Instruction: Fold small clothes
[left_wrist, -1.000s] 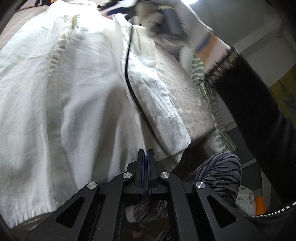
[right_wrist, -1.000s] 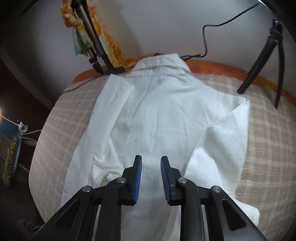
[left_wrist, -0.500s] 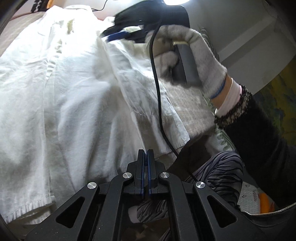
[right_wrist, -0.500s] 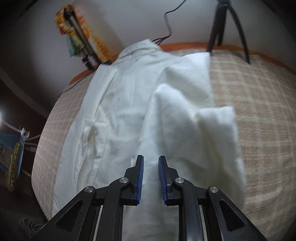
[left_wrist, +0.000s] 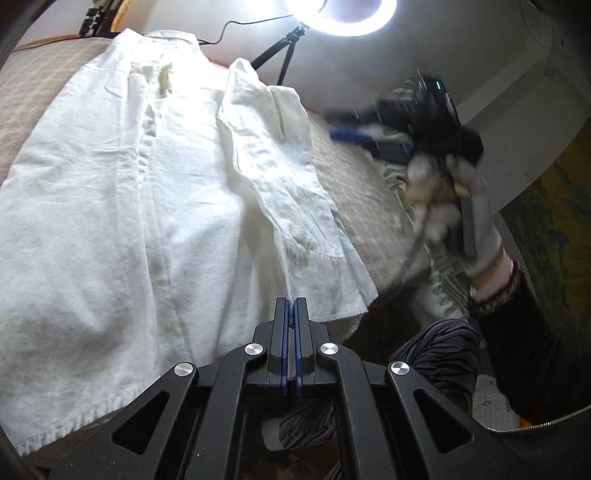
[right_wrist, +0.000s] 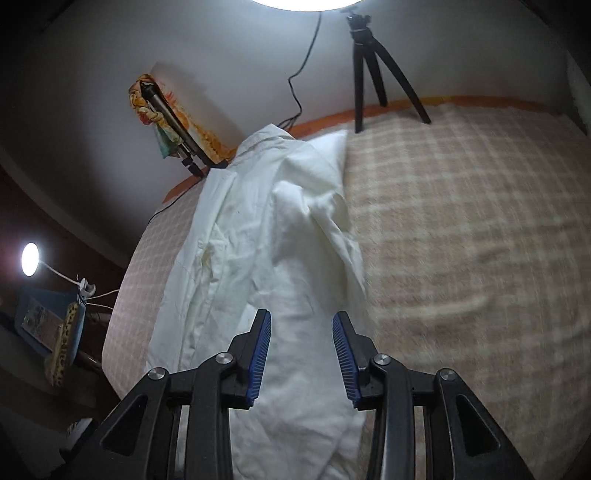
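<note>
While you hold position, findings follow:
Shirt (right_wrist: 258, 258): centre-left of frame on checked bedcover (right_wrist: 461, 221); right side now folded inward.
Right gripper (right_wrist: 301, 354): jaws just opened, nothing between them; you have released and pulled right.
Left gripper (left_wrist: 291, 325): jaws fully closed, apparently pinching the hem.
Outlook: opposite side likely next.

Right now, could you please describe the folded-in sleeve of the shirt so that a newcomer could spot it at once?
Start at the checked beige bedspread, where a white collared shirt lies spread flat. Along the shirt's edge nearest the black tripod, the sleeve lies turned inward over the body. Unlike the smooth panels beside it, it forms a raised, creased flap.
</note>
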